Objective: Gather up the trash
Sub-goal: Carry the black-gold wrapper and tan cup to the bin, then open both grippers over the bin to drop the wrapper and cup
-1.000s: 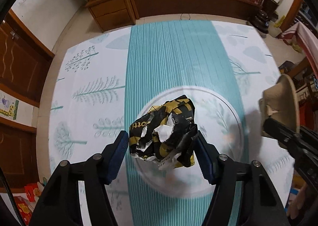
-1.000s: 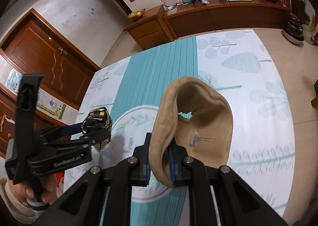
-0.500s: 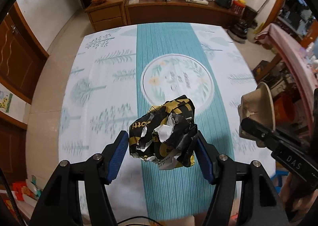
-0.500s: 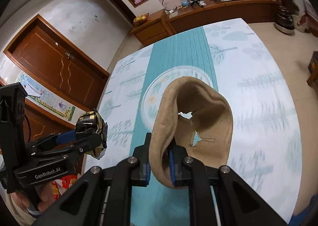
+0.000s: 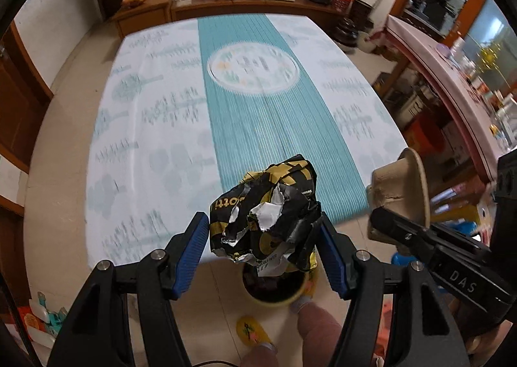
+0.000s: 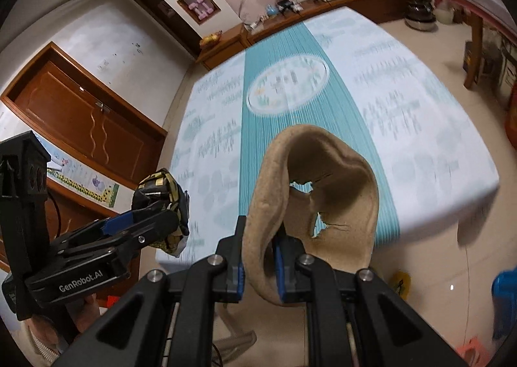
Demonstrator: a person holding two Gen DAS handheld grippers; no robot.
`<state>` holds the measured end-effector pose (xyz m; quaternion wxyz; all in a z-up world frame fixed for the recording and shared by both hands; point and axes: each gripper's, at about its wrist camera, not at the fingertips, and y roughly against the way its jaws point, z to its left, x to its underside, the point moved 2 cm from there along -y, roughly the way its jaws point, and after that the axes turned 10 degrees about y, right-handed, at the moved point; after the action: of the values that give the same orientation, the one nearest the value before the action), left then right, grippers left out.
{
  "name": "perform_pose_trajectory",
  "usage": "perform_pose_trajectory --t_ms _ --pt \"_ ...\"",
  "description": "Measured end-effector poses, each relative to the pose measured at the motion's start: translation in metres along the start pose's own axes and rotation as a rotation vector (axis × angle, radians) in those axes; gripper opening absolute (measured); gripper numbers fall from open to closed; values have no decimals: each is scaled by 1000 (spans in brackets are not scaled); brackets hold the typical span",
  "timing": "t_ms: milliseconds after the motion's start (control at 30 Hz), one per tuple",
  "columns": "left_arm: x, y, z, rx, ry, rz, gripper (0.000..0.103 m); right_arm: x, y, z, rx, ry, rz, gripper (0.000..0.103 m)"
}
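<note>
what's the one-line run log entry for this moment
left gripper: shut on crumpled black-and-yellow wrapper | right gripper: shut on torn brown paper bowl | both near table edge | bin below wrapper

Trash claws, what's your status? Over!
Left claw shut on crumpled wrapper. Right claw shut on torn brown pulp bowl. Both off the mat's near edge. Yellow-rimmed bin under wrapper; nothing in the way.

Crumpled black-and-gold wrapper (image 5: pixel 263 216), torn to show white and silver inner faces, carried in the air beyond the near edge of the table (image 5: pixel 135 128), above a dark round bin with a yellow rim (image 5: pixel 274 291) on the floor. Torn tan moulded-pulp bowl (image 6: pixel 323 192), two ragged holes in its wall, carried on edge, also off the table's near edge.
</note>
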<state>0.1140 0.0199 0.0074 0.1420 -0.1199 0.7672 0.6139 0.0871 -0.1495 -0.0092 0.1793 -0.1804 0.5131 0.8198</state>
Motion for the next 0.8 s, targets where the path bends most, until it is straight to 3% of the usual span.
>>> perform_pose_trajectory --t_ms 200,400,600,800 --pt "62 -25 -3 26 15 92 64 66 -5 -5 3 -49 92 14" --pt "123 -83 -5 12 39 185 65 132 -35 -36 -4 -110 203 14" --pt "173 -166 1 -22 78 228 65 188 -94 -82 -16 -124 282 14" --pt "201 -245 15 -36 104 210 67 225 -171 -123 -11 -77 331 14"
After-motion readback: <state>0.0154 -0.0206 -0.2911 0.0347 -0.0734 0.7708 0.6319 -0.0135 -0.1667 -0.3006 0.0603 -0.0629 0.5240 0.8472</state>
